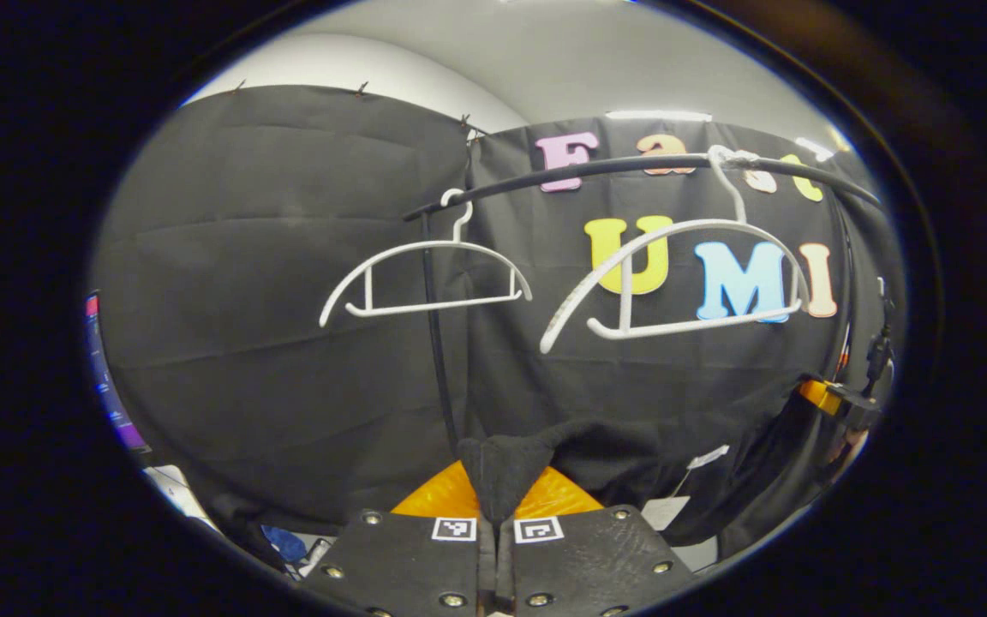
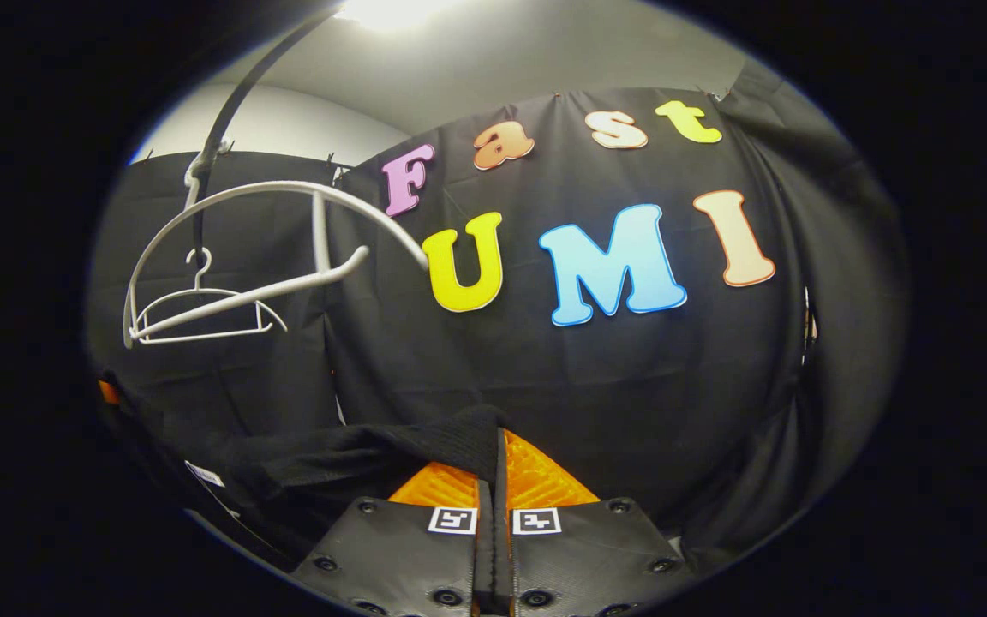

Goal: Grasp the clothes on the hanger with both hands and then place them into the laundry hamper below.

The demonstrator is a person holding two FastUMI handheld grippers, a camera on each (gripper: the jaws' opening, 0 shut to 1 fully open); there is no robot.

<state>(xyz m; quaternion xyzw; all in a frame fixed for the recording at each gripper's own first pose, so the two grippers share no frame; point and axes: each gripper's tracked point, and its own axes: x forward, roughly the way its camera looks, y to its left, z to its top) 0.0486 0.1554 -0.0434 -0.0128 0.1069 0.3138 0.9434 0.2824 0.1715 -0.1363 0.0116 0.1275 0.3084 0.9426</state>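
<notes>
Clothes: one black, soft garment (image 1: 631, 446), off the hangers, hanging low in front of the black wall, stretched between my two grippers.
Look: dark cloth with a small white tag (image 1: 706, 457).
My left gripper (image 1: 496, 514): closed tight, pinching a bunched corner of the cloth.
My right gripper (image 2: 493, 493): closed tight on a ribbed edge (image 2: 459, 441) of the cloth.
Hangers: two white ones, near one (image 1: 673, 283) and far one (image 1: 425, 278), both bare, on the black rail (image 1: 631, 164) above.

Each hand-held gripper (image 1: 497, 523) (image 2: 493, 514) has dark plates with round screws and two small square black-and-white markers
</notes>
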